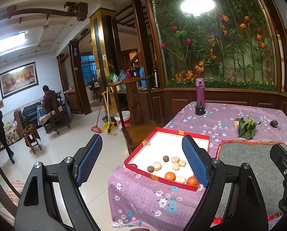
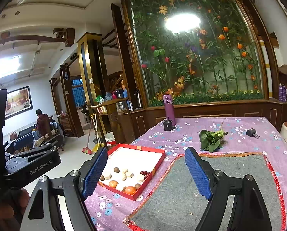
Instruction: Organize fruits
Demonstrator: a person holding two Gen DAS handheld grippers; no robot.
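A red box lid with a white floor [image 1: 184, 146] [image 2: 135, 158] lies on the table's left side. It holds two oranges [image 1: 170, 176] [image 2: 130, 190], small brown round fruits [image 1: 165, 158] [image 2: 116, 170] and several pale peeled pieces [image 1: 175, 166] [image 2: 129, 174]. My left gripper [image 1: 141, 159] is open and empty, held above the table's left front edge near the box. My right gripper [image 2: 146, 173] is open and empty, above the box's right edge and a grey mat [image 2: 211, 188] [image 1: 253, 165].
A purple flowered cloth [image 1: 155, 202] [image 2: 239, 127] covers the table. At the back stand a purple bottle [image 1: 200, 90] [image 2: 169, 108], a black lid [image 1: 200, 109] [image 2: 167, 125], green leaves [image 1: 246, 127] [image 2: 211, 138] and a small black object [image 1: 274, 124] [image 2: 251, 132]. A wooden chair [image 1: 133, 104] stands left of the table.
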